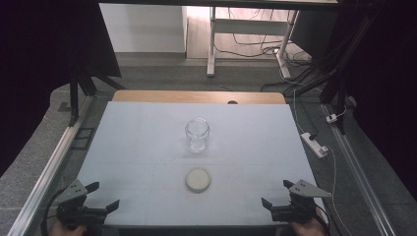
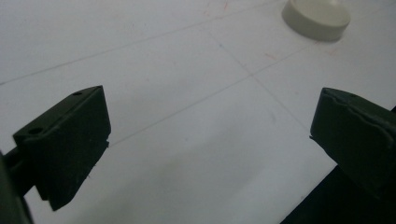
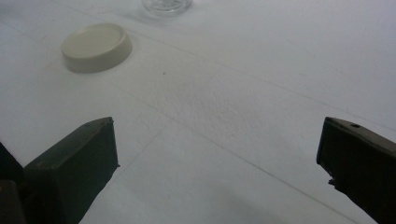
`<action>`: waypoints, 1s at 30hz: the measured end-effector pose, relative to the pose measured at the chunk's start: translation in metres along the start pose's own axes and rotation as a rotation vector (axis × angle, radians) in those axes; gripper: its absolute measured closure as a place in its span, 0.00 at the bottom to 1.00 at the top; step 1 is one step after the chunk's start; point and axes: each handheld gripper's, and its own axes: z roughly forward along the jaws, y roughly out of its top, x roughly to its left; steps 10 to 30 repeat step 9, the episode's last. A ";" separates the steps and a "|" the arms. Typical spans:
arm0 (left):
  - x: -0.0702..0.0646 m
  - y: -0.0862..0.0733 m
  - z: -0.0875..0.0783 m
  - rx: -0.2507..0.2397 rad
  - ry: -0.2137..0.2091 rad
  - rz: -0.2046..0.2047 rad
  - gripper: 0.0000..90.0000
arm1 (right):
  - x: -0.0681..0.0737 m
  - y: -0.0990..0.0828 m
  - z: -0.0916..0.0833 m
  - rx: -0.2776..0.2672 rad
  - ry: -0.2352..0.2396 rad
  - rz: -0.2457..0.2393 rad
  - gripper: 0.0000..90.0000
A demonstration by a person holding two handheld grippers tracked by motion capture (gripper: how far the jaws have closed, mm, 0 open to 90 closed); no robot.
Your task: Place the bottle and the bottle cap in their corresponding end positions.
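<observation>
Glass jar, loose lid and two idle grippers, catalogued on a white table.

A clear glass jar [image 1: 197,134] was recorded upright and uncovered near the middle of the white table [image 1: 137,147]; all places are given from it. A cream round lid [image 1: 198,179] was laid flat on the table just nearer the person than the jar, apart from it. The left gripper [image 1: 104,195] was held well to the near left of the jar, by the table's near edge, jaws spread wide with nothing between them. The right gripper [image 1: 276,193] was held well to the near right, likewise released and empty.
</observation>
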 end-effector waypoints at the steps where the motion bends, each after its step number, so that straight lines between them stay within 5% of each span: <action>1: -0.001 -0.001 0.000 0.013 0.007 0.002 0.00 | -0.001 -0.001 -0.001 0.006 -0.003 0.005 0.00; 6: -0.004 -0.003 0.000 0.042 0.044 0.023 0.00 | -0.004 -0.006 -0.005 0.020 0.000 0.039 0.00; 30: -0.004 -0.002 0.000 0.044 0.037 0.021 0.00 | -0.004 -0.007 -0.004 0.027 0.003 0.043 0.00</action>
